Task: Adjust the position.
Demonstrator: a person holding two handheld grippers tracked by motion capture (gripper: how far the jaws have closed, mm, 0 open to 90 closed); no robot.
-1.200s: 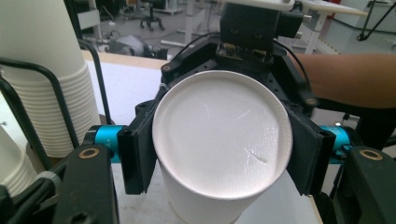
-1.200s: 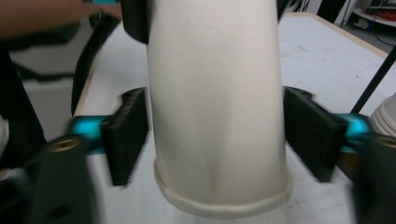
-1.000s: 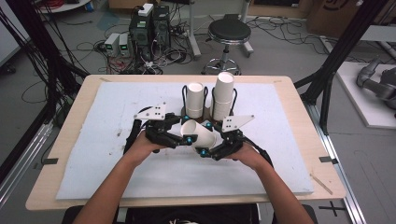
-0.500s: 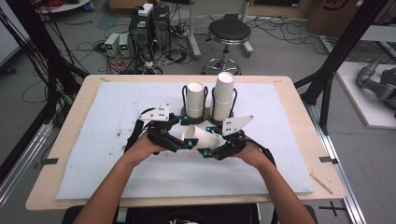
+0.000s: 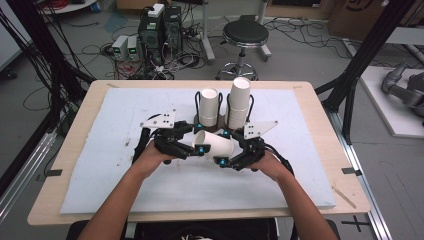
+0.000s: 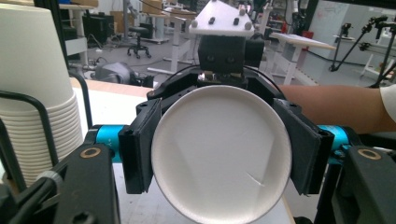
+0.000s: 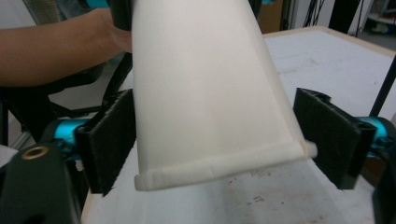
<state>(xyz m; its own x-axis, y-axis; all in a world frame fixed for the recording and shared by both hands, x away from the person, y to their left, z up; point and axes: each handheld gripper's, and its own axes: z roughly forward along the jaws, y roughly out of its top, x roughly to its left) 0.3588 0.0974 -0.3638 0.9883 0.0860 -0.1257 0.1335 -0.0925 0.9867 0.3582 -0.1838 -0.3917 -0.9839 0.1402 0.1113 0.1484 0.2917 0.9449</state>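
Observation:
A white paper cup lies on its side just above the white mat, held between both grippers in the middle of the table. My left gripper comes in from the left and my right gripper from the right, tips facing each other. In the left gripper view one round end of the cup faces the camera with a black pad pressed on each side, and the right gripper is behind it. In the right gripper view the cup runs away from its rolled rim, which sits between the pads.
Two stacks of white cups stand upright in black wire holders just behind the grippers; one stack is close on the left in the left gripper view. The white mat covers the wooden table.
The cup and both grippers have drifted very slightly to the right. Both holds look the same as before.

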